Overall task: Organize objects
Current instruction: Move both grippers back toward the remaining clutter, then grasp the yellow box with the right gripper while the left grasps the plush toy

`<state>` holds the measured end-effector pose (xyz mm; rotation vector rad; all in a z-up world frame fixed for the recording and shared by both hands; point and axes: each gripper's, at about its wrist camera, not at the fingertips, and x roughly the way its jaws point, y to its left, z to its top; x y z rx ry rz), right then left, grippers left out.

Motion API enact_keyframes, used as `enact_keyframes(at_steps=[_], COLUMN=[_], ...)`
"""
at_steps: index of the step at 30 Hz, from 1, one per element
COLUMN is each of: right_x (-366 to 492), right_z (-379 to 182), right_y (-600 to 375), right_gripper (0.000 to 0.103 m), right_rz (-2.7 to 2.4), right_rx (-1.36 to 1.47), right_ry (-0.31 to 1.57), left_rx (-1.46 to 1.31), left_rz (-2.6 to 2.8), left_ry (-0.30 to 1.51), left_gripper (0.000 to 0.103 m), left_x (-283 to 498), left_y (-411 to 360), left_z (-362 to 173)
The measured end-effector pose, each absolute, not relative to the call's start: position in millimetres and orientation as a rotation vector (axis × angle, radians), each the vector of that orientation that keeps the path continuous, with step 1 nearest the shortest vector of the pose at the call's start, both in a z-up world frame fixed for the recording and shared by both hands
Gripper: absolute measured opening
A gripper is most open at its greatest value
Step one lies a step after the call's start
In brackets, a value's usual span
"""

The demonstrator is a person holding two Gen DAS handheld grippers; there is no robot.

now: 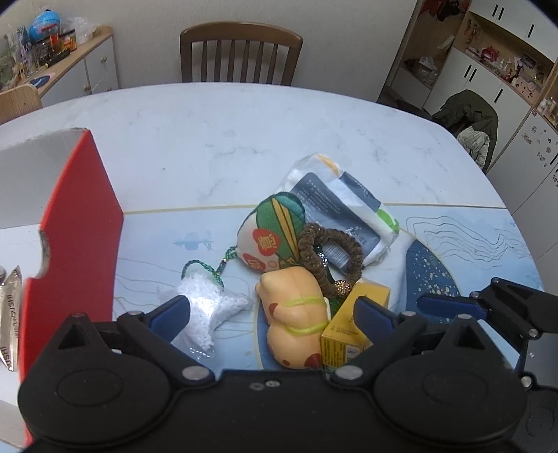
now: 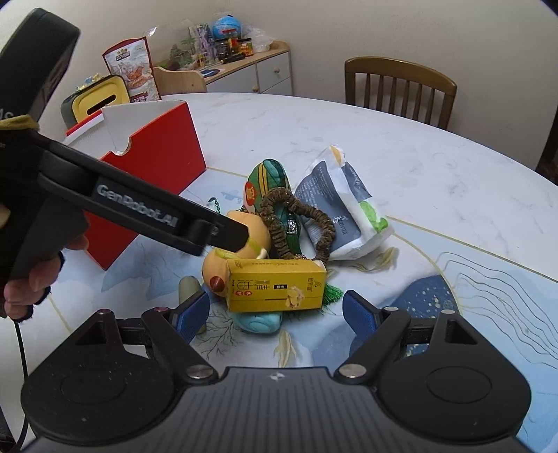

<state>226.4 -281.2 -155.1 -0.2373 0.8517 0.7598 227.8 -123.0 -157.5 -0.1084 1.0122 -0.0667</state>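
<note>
Behind the white table [image 1: 244, 132]: a brown chair [image 1: 240, 52], a low cupboard [image 1: 83, 66] with a blue ball [image 2: 226, 25] and jars [image 2: 235, 47] on top, tall shelves [image 1: 488, 59], and a green coat [image 1: 467, 115] over another chair.

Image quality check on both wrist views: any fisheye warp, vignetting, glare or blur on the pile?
Left wrist: strong barrel warp bends the table edge, dark corners; orange toy and yellow box sharp, no glare. Right wrist: same warp, even soft light; yellow box crisp, left gripper crosses the frame.
</note>
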Motion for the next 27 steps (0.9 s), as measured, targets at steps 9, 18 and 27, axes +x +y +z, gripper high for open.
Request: enact_keyframes(at_steps=[9, 18, 27], right_x=[242, 244, 242], right_z=[-169, -176, -175], right_y=[-276, -269, -270], right_gripper=[0.084, 0.084, 0.081], right_rz=[0.78, 0.8, 0.803], right_rx=[-0.206, -0.199, -0.176], right_ry=[0.871, 0.865, 0.856], left_rx=[-0.134, -0.128, -0.116], left_rz=[-0.07, -0.08, -0.114], left_ry=[1.047, 1.043, 1.036], left_gripper=[0.093, 0.075, 0.045], left_x=[240, 245, 240], left_y=[-126, -131, -137], left_z=[-168, -172, -174])
